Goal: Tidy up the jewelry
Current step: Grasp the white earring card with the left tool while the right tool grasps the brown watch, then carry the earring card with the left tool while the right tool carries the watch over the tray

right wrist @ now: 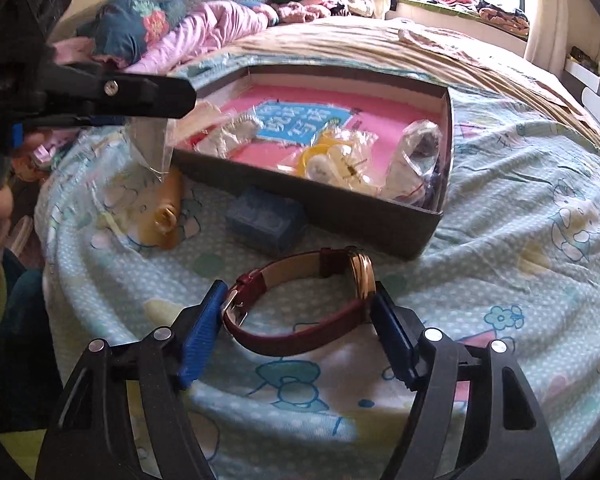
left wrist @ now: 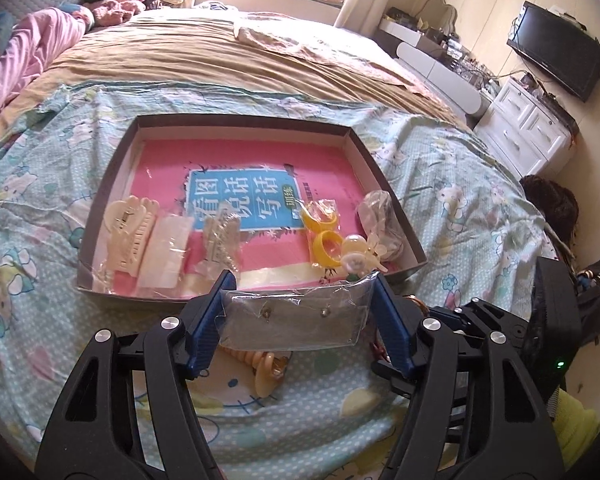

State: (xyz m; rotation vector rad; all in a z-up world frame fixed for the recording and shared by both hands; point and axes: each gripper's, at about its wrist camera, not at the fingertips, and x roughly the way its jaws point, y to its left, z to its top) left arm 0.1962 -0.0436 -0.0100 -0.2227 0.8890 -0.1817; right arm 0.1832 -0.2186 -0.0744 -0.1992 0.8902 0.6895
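Both pads (right wrist: 202, 330) flanking watch (right wrist: 300, 304).

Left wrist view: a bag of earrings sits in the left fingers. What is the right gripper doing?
Observer: The right gripper brackets a red-strapped watch lying on the bed; its fingers touch buckle and case.
Operator: Anything else loose nearby?
Observer: A small blue box sits just before the tray.
Operator: Is the bag over the tray?
Observer: No, the bag hangs outside the tray's near corner.
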